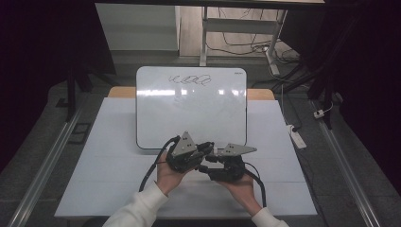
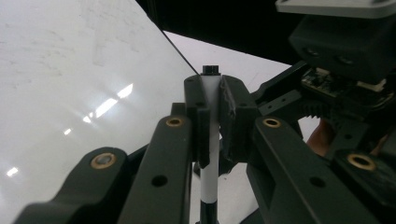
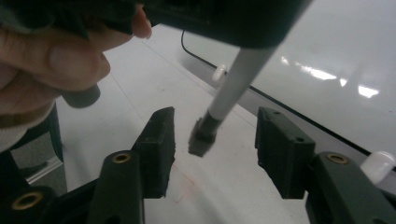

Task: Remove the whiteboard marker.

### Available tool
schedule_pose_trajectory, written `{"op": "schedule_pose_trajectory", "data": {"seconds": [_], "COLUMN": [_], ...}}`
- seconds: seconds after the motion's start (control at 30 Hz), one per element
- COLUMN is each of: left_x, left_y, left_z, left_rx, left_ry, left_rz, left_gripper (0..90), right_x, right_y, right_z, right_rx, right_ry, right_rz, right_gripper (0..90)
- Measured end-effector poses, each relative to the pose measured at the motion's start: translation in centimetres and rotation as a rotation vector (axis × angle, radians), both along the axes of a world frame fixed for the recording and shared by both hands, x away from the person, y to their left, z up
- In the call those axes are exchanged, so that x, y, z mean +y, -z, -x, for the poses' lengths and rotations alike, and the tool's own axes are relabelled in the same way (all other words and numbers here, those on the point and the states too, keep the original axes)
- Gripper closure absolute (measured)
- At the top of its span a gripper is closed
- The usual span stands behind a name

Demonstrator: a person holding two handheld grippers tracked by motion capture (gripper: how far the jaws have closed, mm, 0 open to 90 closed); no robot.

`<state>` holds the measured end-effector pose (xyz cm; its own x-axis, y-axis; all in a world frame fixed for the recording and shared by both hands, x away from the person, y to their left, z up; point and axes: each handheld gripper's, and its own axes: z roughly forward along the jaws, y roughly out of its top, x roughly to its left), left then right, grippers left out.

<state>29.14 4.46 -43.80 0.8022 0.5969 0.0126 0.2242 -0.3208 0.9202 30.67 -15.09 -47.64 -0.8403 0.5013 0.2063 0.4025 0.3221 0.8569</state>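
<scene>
A white marker (image 2: 211,93) with a black tip stands clamped between the pads of my left gripper (image 2: 212,107), which is shut on it. In the right gripper view the same marker (image 3: 238,79) slants down from the left gripper, and its dark lower end (image 3: 203,135) hangs between the jaws of my right gripper (image 3: 215,140). Those jaws stand apart on either side of that end, with a gap on both sides. In the high view the left gripper (image 1: 207,150) and right gripper (image 1: 208,164) meet tip to tip just in front of the whiteboard (image 1: 191,106).
The whiteboard lies flat on the white table (image 1: 113,156) and bears a black scribble (image 1: 190,80) near its far edge. Its near edge runs close behind the grippers. A hand (image 3: 46,60) holds the left gripper. A power strip (image 1: 298,137) lies to the right.
</scene>
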Motion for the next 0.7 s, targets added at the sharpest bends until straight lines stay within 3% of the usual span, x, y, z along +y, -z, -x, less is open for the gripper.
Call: {"op": "schedule_pose_trajectory", "data": {"seconds": [0.3,0.47,0.57,0.7], "left_x": [-0.7,-1.1,-1.6,-1.5], "left_y": [0.1,0.2,0.3,0.3], "left_z": [0.2,0.3,0.6,0.5], "left_rx": [-0.013,-0.014,-0.038,-0.029], "left_ry": [0.011,0.02,0.02,0.026], "left_rz": [-0.032,-0.037,-0.067,-0.07], "left_gripper": [81.4,81.4,81.3,81.3], "right_x": [0.9,1.3,1.2,1.1], "right_y": [0.5,0.8,0.9,1.0], "right_z": [-0.8,-1.1,-1.2,-1.3], "right_rx": [0.081,0.118,0.129,0.141], "right_ry": [0.02,0.001,0.016,0.014], "right_rz": [0.025,0.042,0.046,0.052], "right_gripper": [63.7,73.2,75.3,75.5]}}
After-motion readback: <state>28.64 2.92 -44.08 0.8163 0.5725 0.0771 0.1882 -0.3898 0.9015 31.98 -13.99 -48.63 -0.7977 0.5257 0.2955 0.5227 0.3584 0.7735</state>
